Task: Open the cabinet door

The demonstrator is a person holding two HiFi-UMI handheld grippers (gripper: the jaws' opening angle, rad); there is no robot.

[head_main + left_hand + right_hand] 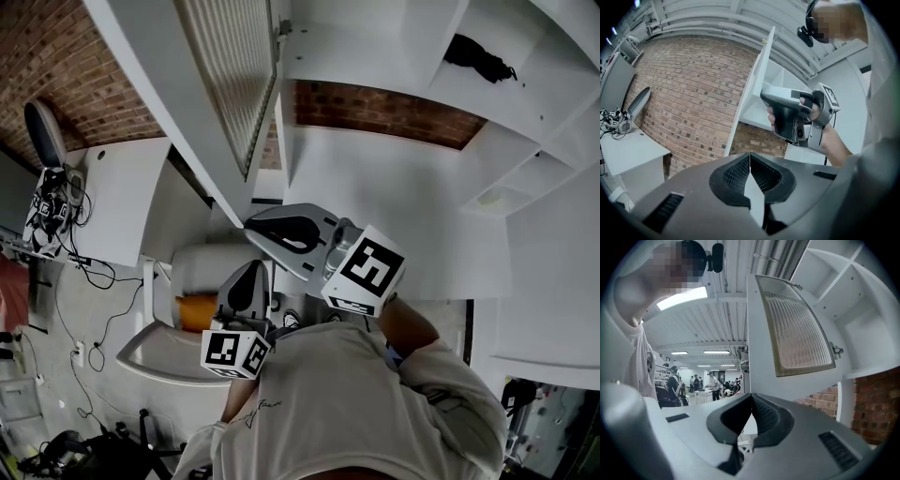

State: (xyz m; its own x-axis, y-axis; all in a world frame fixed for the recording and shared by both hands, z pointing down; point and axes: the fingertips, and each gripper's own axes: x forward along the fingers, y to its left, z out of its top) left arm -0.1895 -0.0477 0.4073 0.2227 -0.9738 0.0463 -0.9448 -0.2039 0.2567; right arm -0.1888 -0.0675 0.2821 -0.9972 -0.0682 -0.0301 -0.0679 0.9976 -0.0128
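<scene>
I am holding my left gripper [750, 155] and right gripper [751, 397] clenched, both empty; drifting sideways risks knocking the open door [793, 331] shut.

Left gripper [750, 157]: jaws closed tip to tip, nothing between them. Ahead, the white cabinet door [757, 89] stands open and is seen edge-on, with white shelves [780, 79] behind it. The right gripper [765, 96], held in a hand [810, 104], sits just beside the door; contact cannot be confirmed. Brick wall [689, 93] behind. The white desk [628, 152] at left carries cables [611, 119].
</scene>
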